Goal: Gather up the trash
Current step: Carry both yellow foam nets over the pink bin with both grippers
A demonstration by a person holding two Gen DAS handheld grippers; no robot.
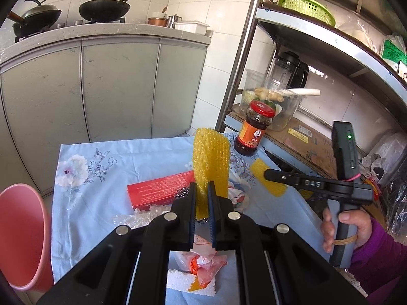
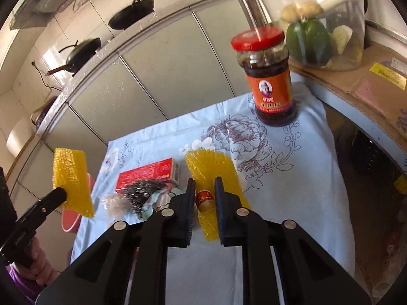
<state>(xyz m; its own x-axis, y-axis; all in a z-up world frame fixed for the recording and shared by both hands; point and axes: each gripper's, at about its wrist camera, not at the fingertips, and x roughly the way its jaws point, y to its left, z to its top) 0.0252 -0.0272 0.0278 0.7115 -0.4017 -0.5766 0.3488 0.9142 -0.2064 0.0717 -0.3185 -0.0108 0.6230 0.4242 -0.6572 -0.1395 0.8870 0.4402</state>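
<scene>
My left gripper (image 1: 202,188) is shut on a yellow foam net sleeve (image 1: 209,157) that stands upright above the blue flowered cloth (image 1: 101,178). From the right wrist view, that left gripper (image 2: 59,194) holds its sleeve (image 2: 71,178) in the air in front of the pink bin (image 2: 75,219). My right gripper (image 2: 204,183) is shut on a second yellow foam net (image 2: 211,167), lifted near the table's right side; this right gripper (image 1: 267,174) and its net (image 1: 273,186) also show in the left wrist view. More trash lies on the cloth: a red box (image 1: 160,190), bubble wrap (image 1: 137,218), orange wrappers (image 1: 206,264), white foam (image 1: 178,279).
The pink bin (image 1: 23,236) stands on the floor left of the table. A red-lidded sauce jar (image 2: 269,81) stands at the cloth's far right corner. A steel scrubber (image 2: 142,193) lies by the red box. A metal shelf (image 1: 305,142) with cardboard and a clear container flanks the right side. Grey cabinets (image 1: 114,89) stand behind.
</scene>
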